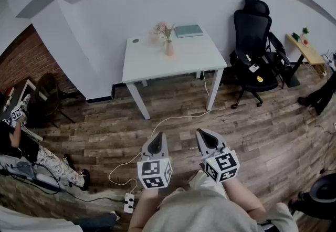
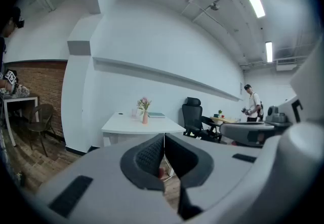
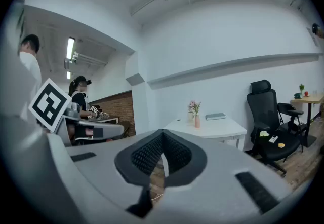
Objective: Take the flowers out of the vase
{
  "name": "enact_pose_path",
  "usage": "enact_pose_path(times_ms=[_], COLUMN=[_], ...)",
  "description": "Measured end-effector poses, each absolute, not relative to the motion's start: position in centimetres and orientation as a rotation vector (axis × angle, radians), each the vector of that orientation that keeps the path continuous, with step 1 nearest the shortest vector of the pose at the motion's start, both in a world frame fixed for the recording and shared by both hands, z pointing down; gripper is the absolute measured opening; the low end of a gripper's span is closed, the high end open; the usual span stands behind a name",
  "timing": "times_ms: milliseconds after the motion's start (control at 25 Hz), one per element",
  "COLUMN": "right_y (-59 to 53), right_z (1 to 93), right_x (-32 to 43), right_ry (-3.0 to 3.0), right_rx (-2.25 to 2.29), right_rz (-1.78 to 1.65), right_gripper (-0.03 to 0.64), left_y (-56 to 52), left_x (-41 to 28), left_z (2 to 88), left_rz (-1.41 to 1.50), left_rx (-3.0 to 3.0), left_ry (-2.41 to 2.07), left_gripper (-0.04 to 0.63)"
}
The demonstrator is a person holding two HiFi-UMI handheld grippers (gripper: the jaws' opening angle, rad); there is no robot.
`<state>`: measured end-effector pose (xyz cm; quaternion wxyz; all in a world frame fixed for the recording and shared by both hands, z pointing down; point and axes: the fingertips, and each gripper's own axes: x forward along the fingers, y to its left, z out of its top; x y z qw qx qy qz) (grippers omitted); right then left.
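Not at the desk [image 1: 157, 65] yet. The left hand-held gripper [image 1: 156, 144] and right hand-held gripper [image 1: 206, 139] both have jaws together, nothing between them. The vase [image 1: 170, 48] sits on the desk at 12 o'clock, well apart from both, with the flowers [image 1: 164, 28] in it, stems upright. Left lines up slightly better. Likely an upward pull along the stems.

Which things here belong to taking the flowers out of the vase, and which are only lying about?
For the job: flowers, vase, left tool, right tool (both shut, empty).
Lying about: book, office chair, floor cable.
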<state>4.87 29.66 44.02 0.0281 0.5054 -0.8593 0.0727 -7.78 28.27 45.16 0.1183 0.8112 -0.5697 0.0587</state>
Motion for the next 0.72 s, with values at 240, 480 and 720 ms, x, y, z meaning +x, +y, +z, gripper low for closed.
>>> enact_pose_path(times_ms=[240,480,720], right_y=[30.1,30.7,30.9], right_z=[43.9,43.6,43.1], right_x=[4.3,3.2,3.3], right_ry=[-2.66,-2.699,-2.683], right_rx=[1.548,1.561,1.59], right_rz=[0.229,0.296,0.296], right_gripper=[0.0,0.002,0.002], left_y=[28.6,29.3,29.3], left_x=[-8.2,-9.1,-9.4], left_z=[44.8,44.9,45.0], left_rz=[0.166,0.168,0.168], left_rx=[2.382,2.393,2.4], left_ry=[-1.668,-1.652,-1.632], left_gripper=[0.008,0.008,0.009])
